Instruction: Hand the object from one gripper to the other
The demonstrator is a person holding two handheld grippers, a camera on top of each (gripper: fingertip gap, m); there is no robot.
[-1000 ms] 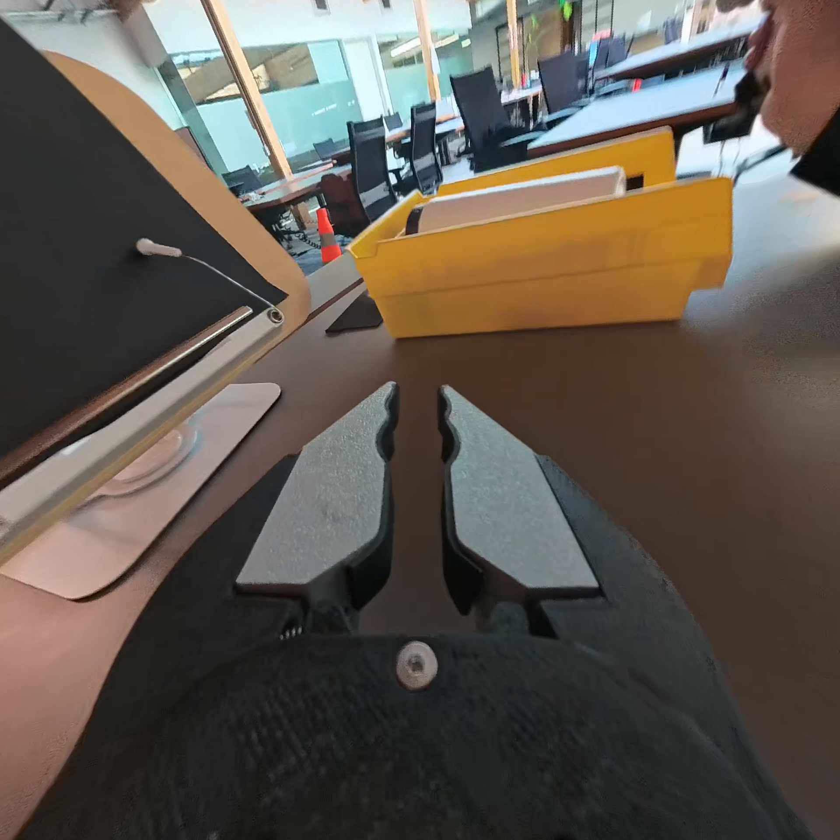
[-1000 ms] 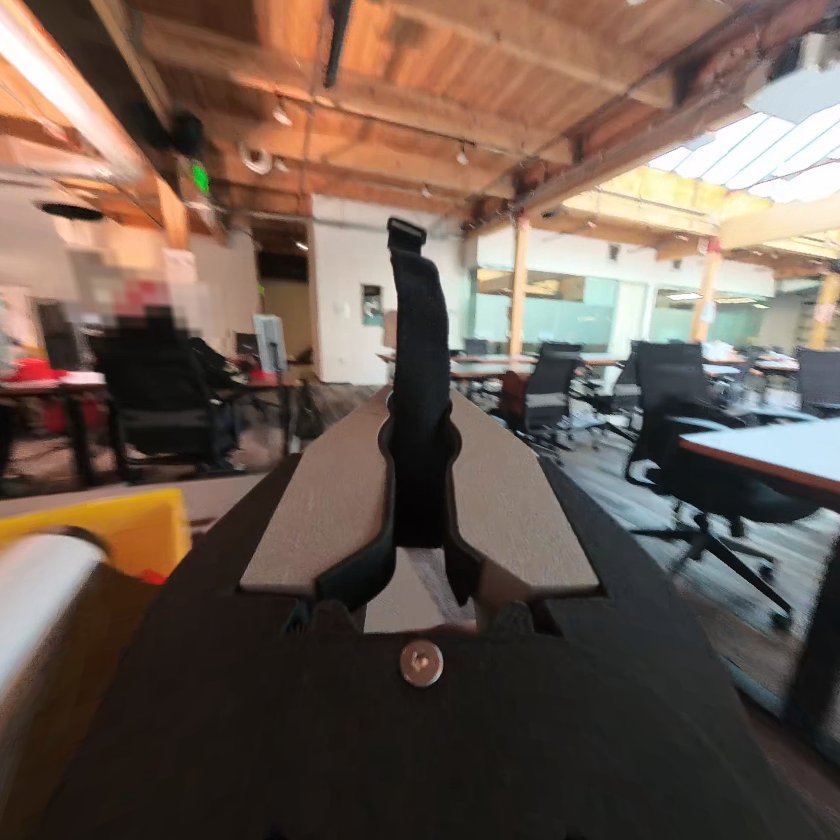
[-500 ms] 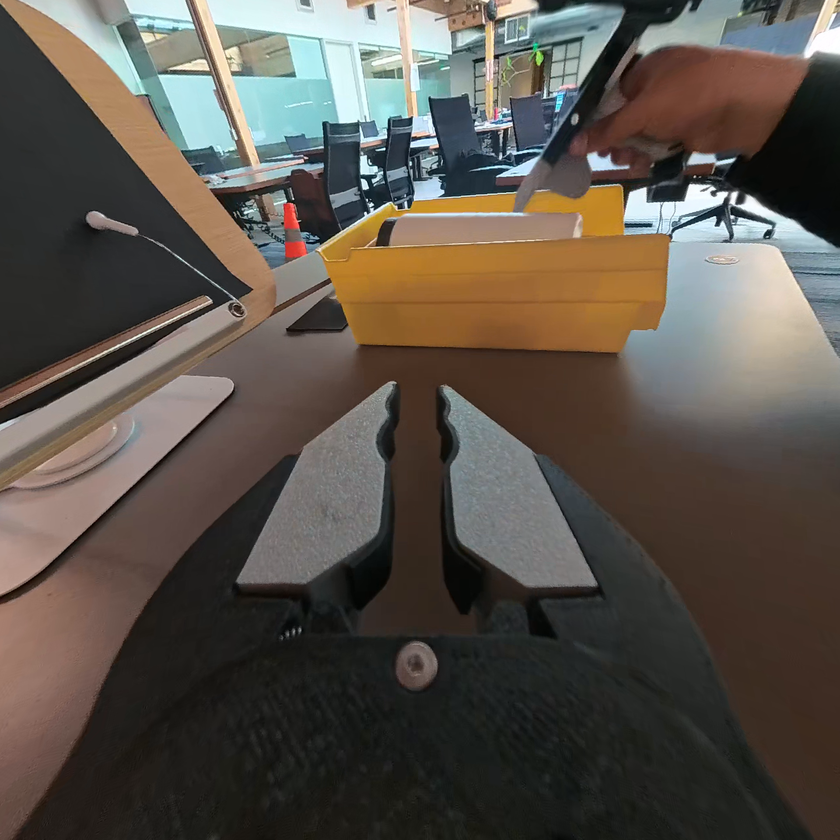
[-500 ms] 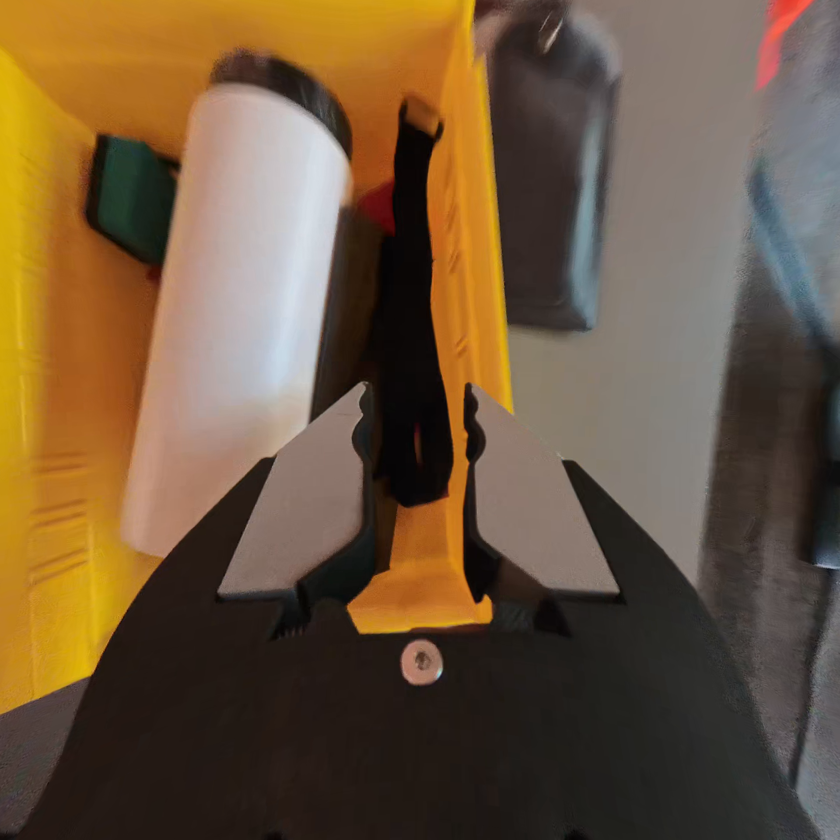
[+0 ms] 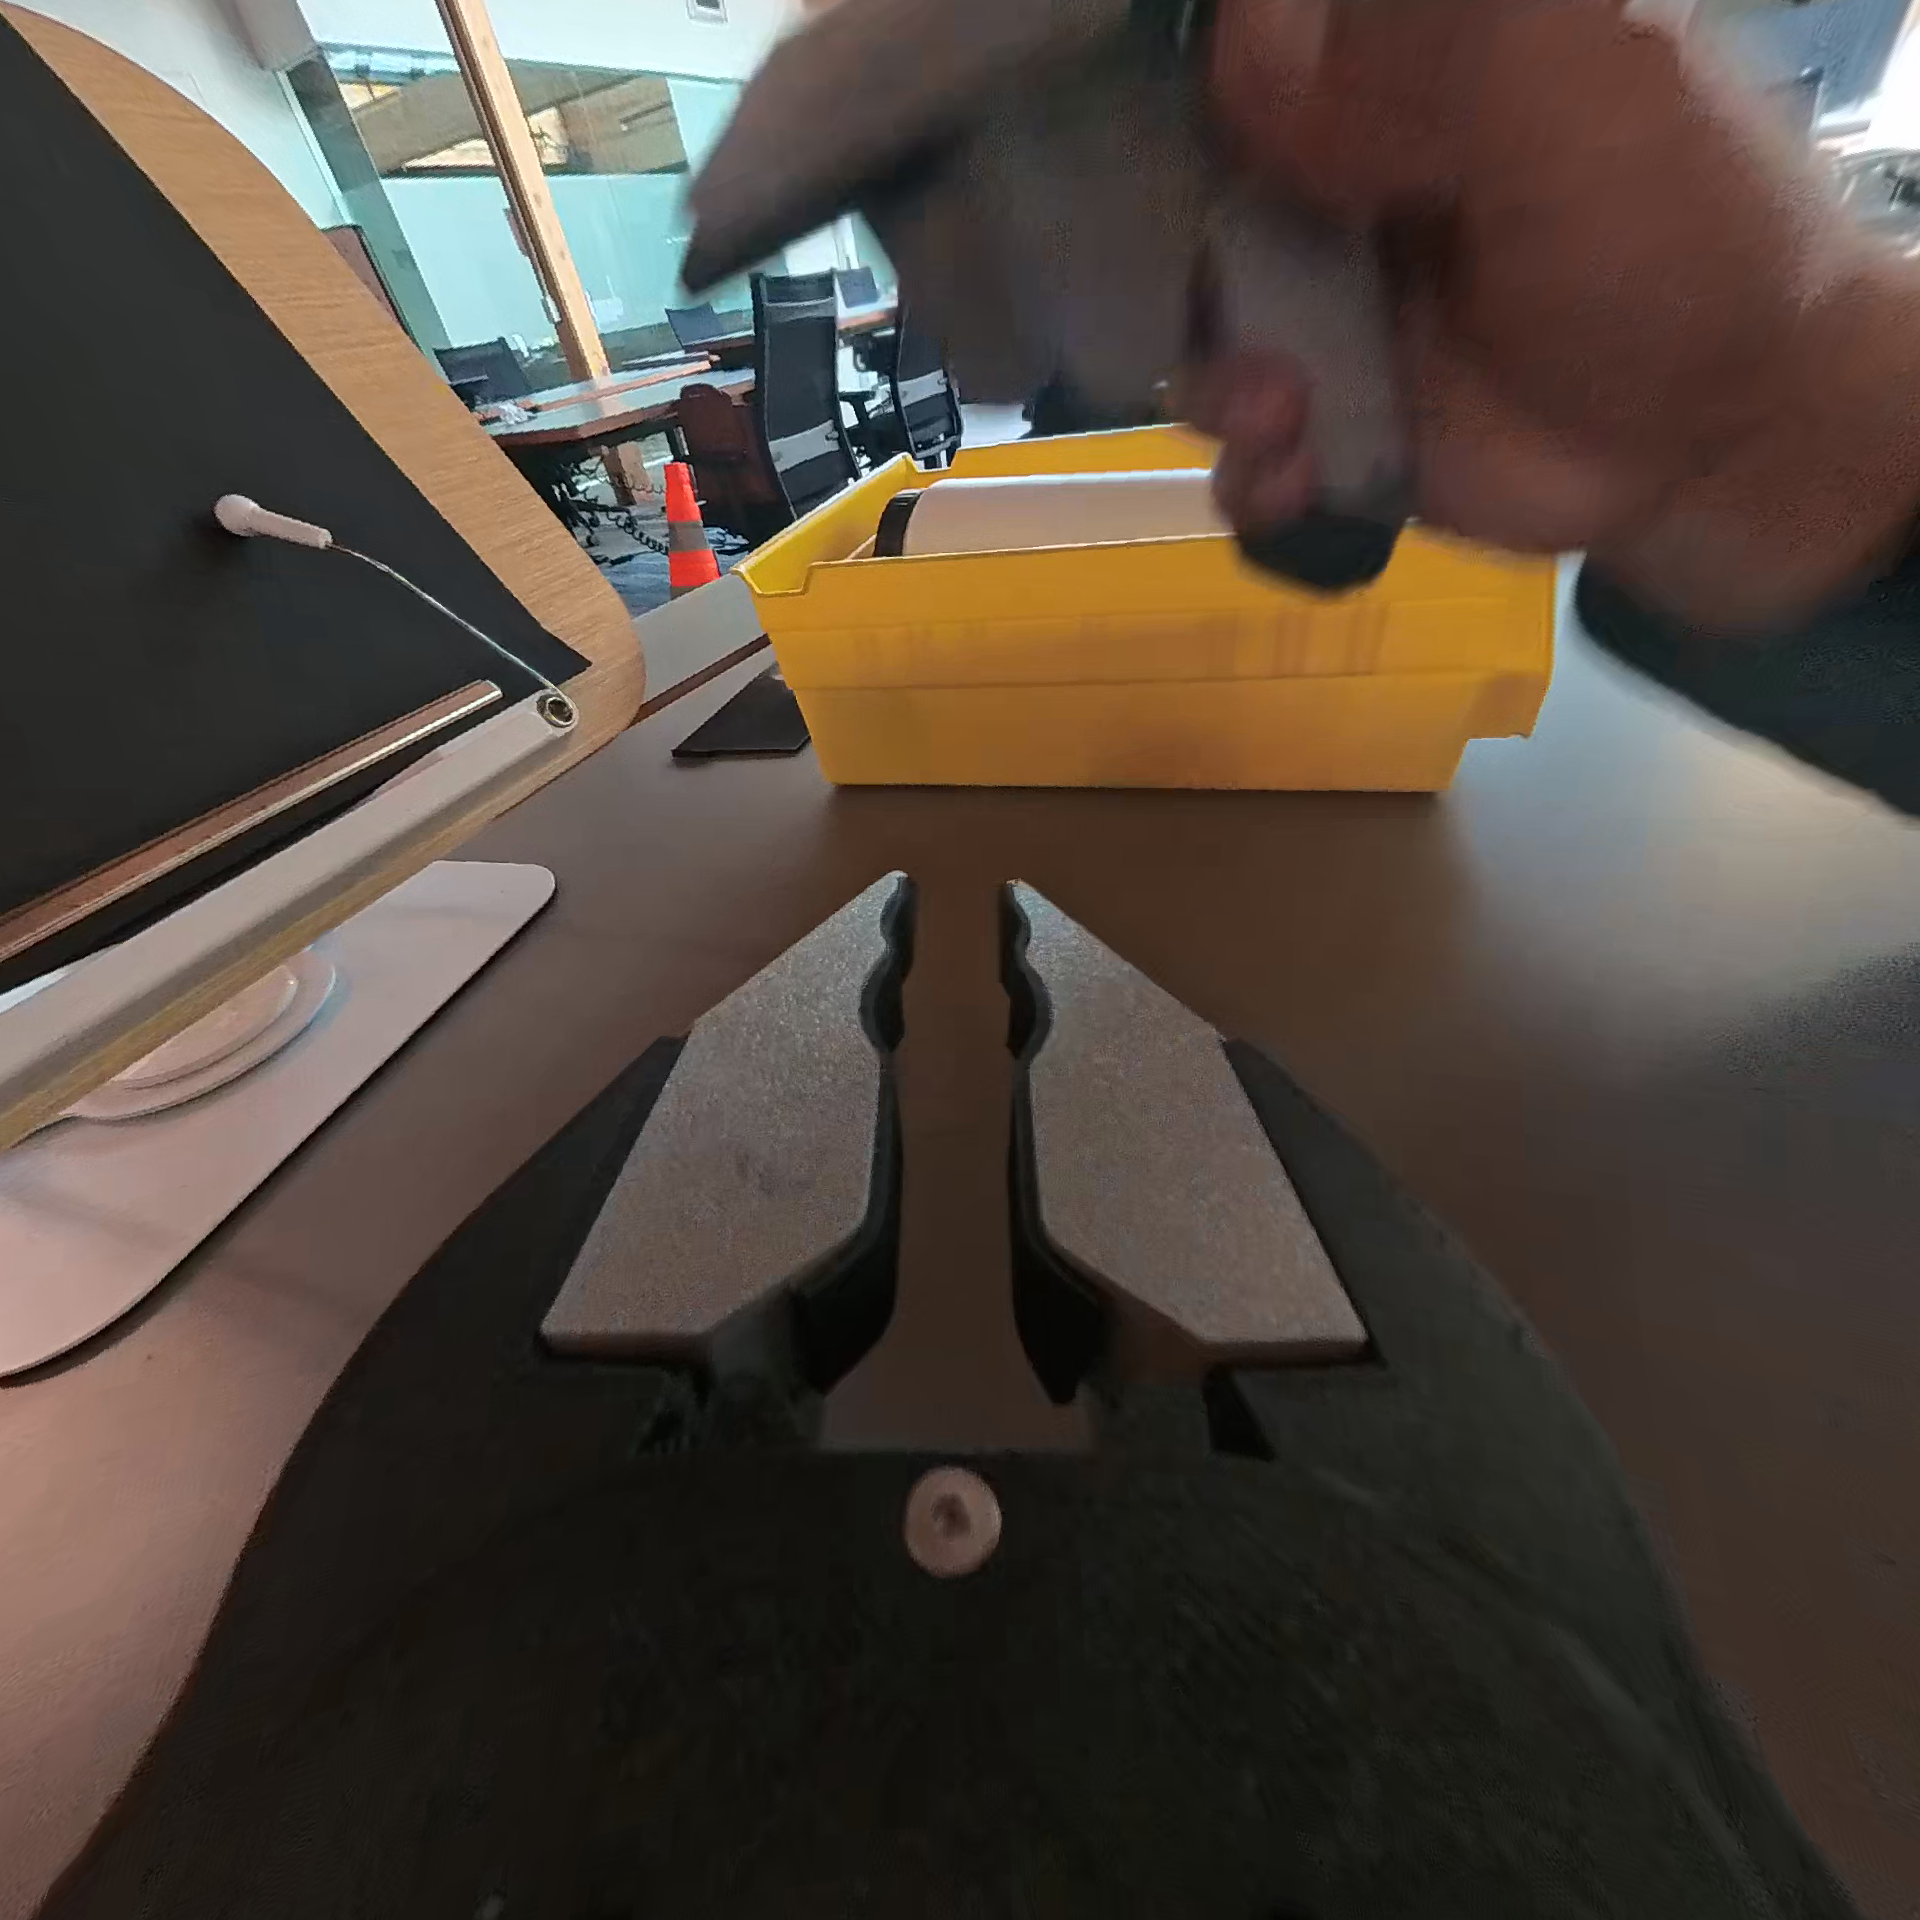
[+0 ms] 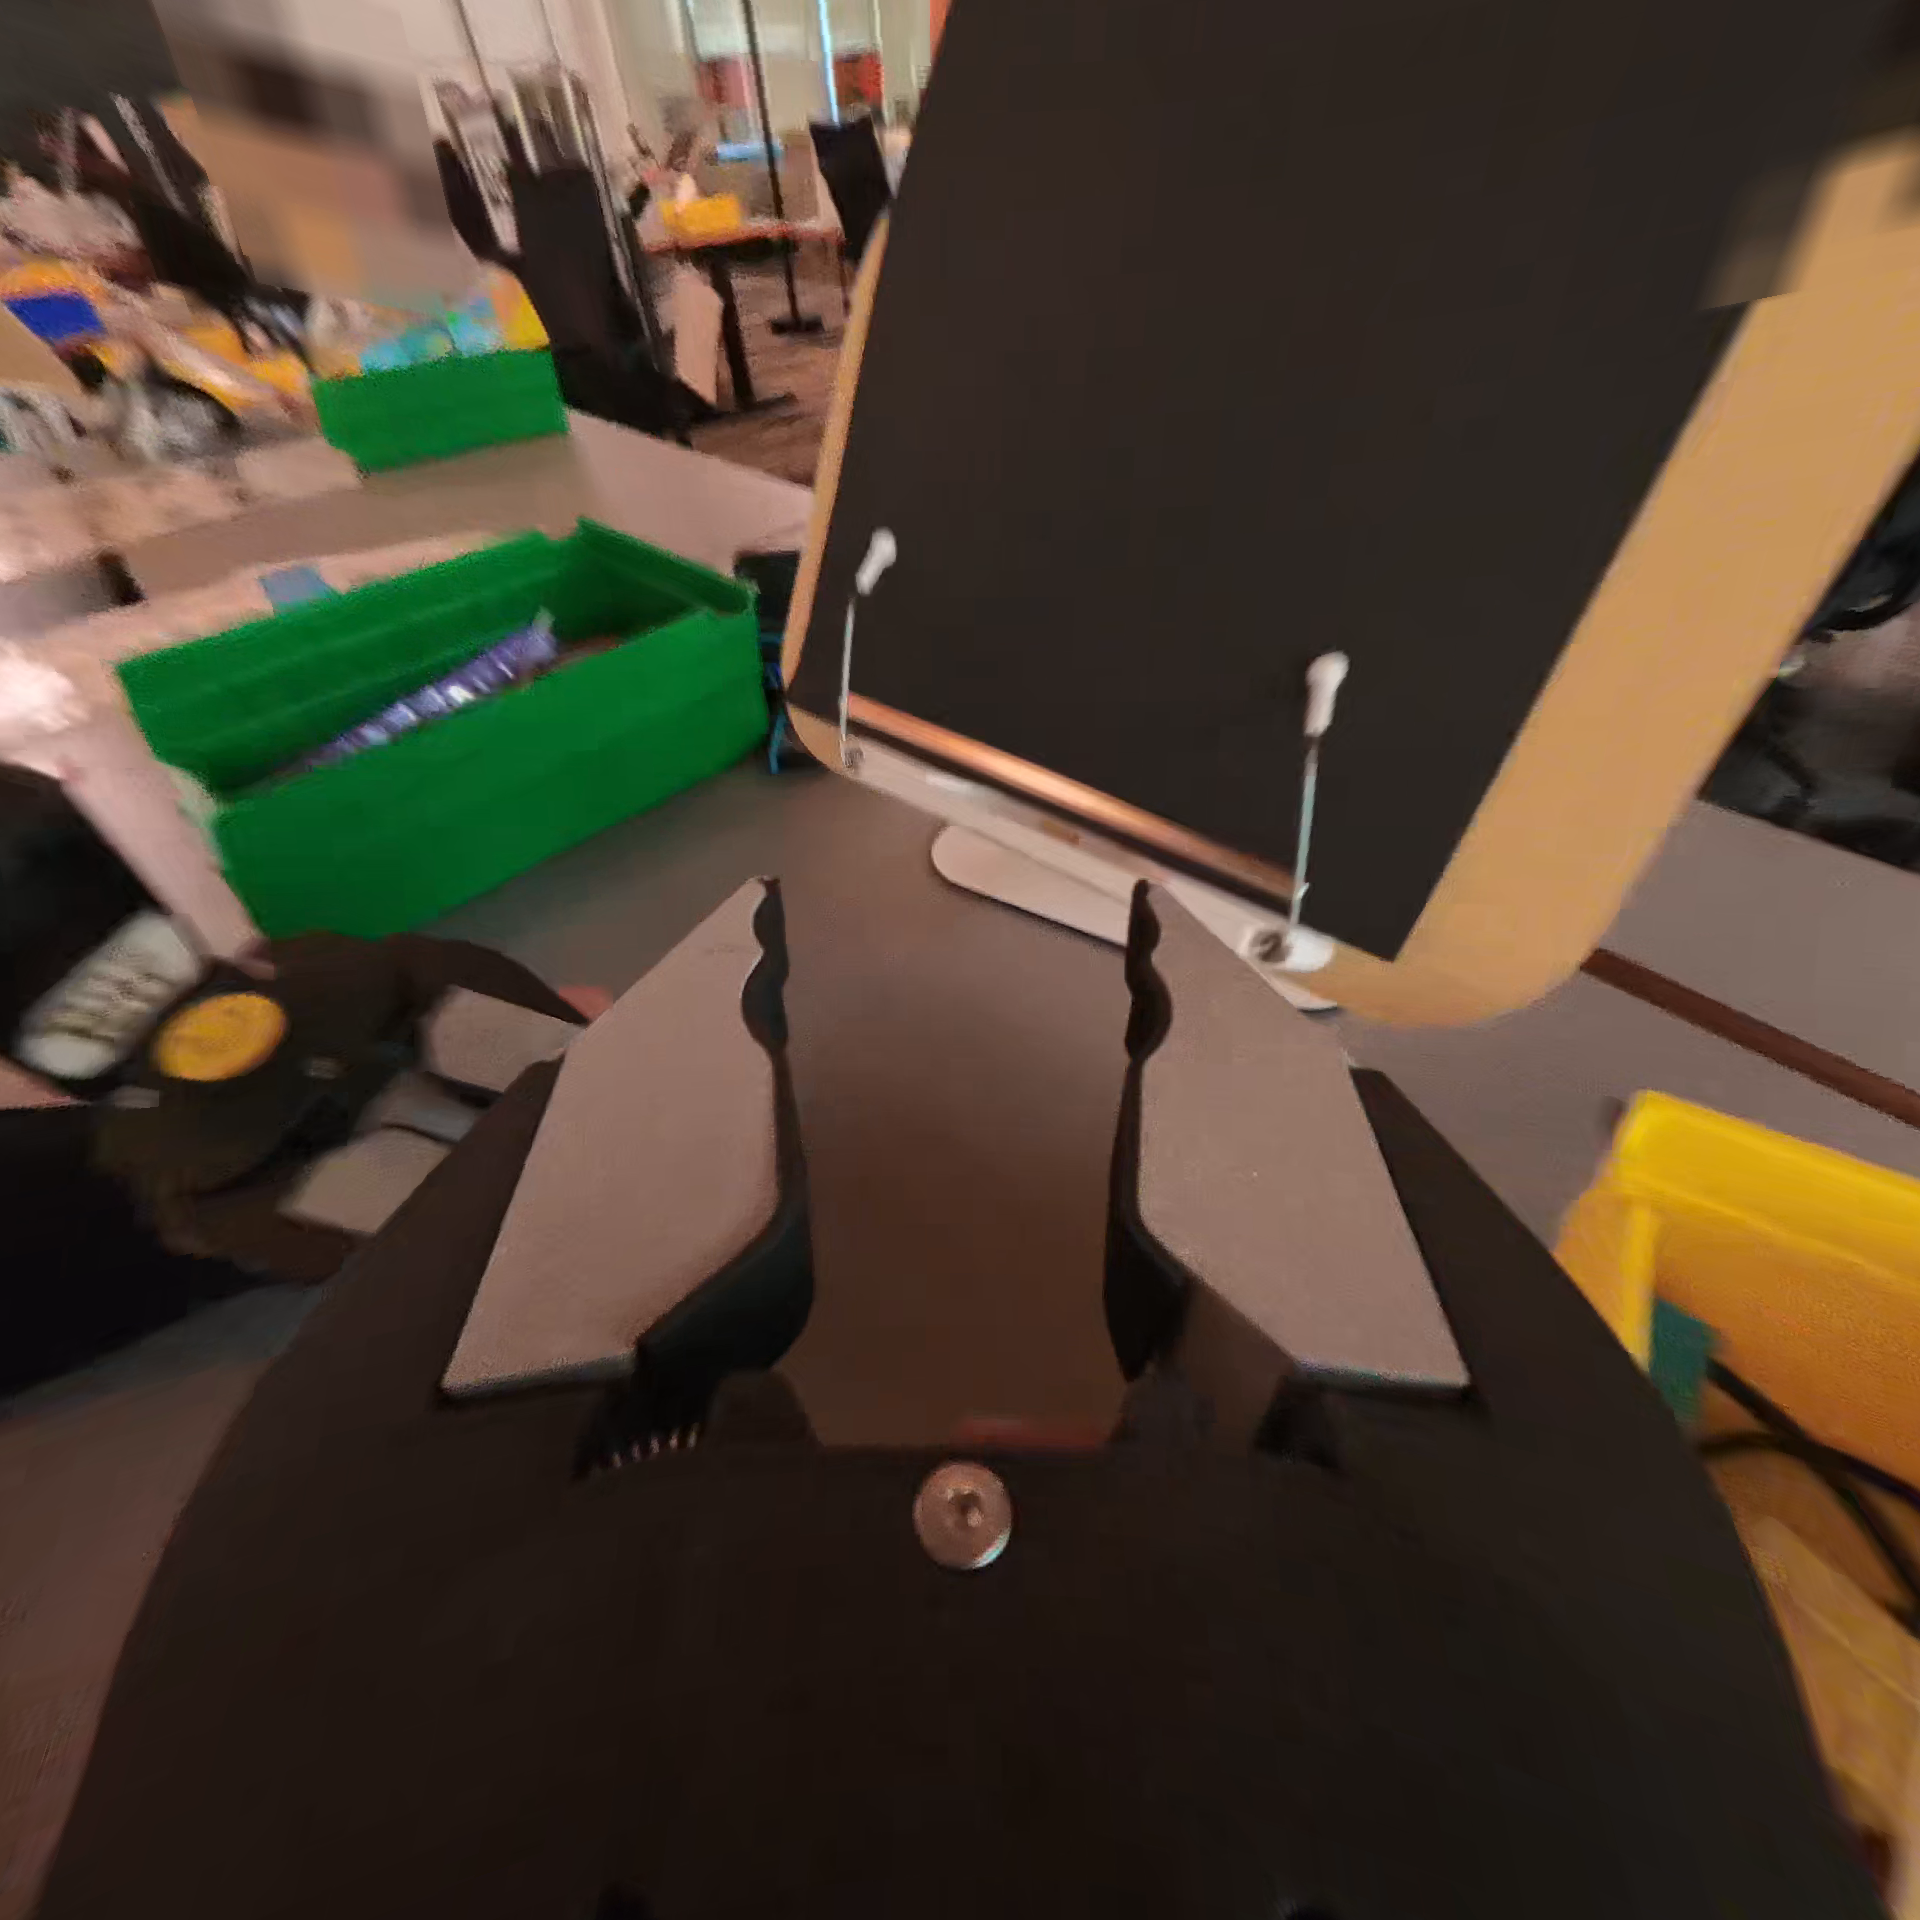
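My left gripper [image 5: 953, 894] hovers low over the dark table [image 5: 1403, 1018], its jaws nearly together with only a thin gap and nothing between them. My right gripper [image 6: 951, 894] is open wide and empty, and faces a black board on a wooden stand [image 6: 1299, 416]. The black strap does not show in either view. In the left wrist view a blurred hand [image 5: 1558, 312] with the right gripper passes above the yellow bin [image 5: 1143, 707]. A white cylinder [image 5: 1060, 514] lies in that bin.
The black board on its stand [image 5: 156, 468] rises at the left of the left gripper, on a silver base [image 5: 312, 987]. A green bin [image 6: 468, 748] sits at the left of the board. The yellow bin's corner [image 6: 1766, 1195] is at the right gripper's right. My hands' fingertips stand some 11 cm from each other.
The right gripper let go of the black strap over the yellow bin, opened wide and swung away towards the board. The left gripper stayed nearly still.
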